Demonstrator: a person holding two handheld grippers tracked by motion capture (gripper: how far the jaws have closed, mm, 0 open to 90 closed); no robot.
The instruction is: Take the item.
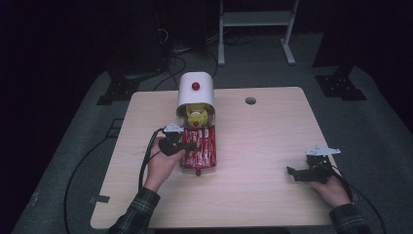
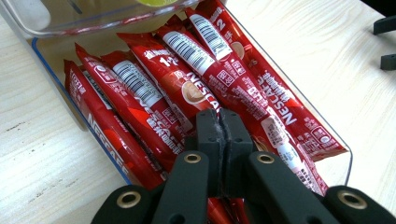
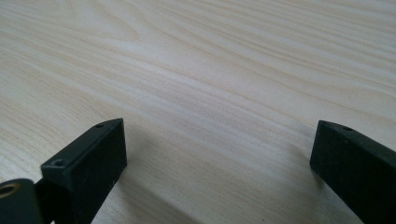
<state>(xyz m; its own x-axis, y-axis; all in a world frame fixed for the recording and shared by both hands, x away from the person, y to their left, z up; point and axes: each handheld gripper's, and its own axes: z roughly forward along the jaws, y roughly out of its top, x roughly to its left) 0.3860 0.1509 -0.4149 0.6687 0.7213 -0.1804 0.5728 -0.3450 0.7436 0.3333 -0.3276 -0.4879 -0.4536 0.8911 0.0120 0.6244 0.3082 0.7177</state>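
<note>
Left gripper [image 2: 223, 122] is down in the clear tray [image 2: 51, 60] of red Nescafé coffee sticks [image 2: 187, 88], near end of the pile. Jaws fully closed, pads face to face. Can't tell whether a stick's edge is pinched between them: no red shows in the seam from the left gripper view, and the pads sit right on top of the packets. From the high view the left gripper [image 1: 179, 145] is at the tray's left edge, tips over the sticks [image 1: 200, 148].

Tray [image 1: 214, 146] sits left of table centre, running near-to-far. At its far end is a white domed container [image 1: 196, 90] with a red knob, a yellow item [image 1: 197, 117] showing in its open mouth.

Right gripper [image 1: 303, 173] rests at the near right of the wooden table [image 1: 263, 141], well apart from the tray. Jaws wide open, empty; right gripper view has bare tabletop [image 3: 210, 79] between them.

Progress, my read:
- Done: left gripper reached the pile and closed.
- Not done: nothing lifted clear; every stick I can see lies in the tray, none out on the table.
- Left: confirm 1 stick is gripped, lift it out, put it wherever it's headed. That spot isn't obvious.

Early stage.
</note>
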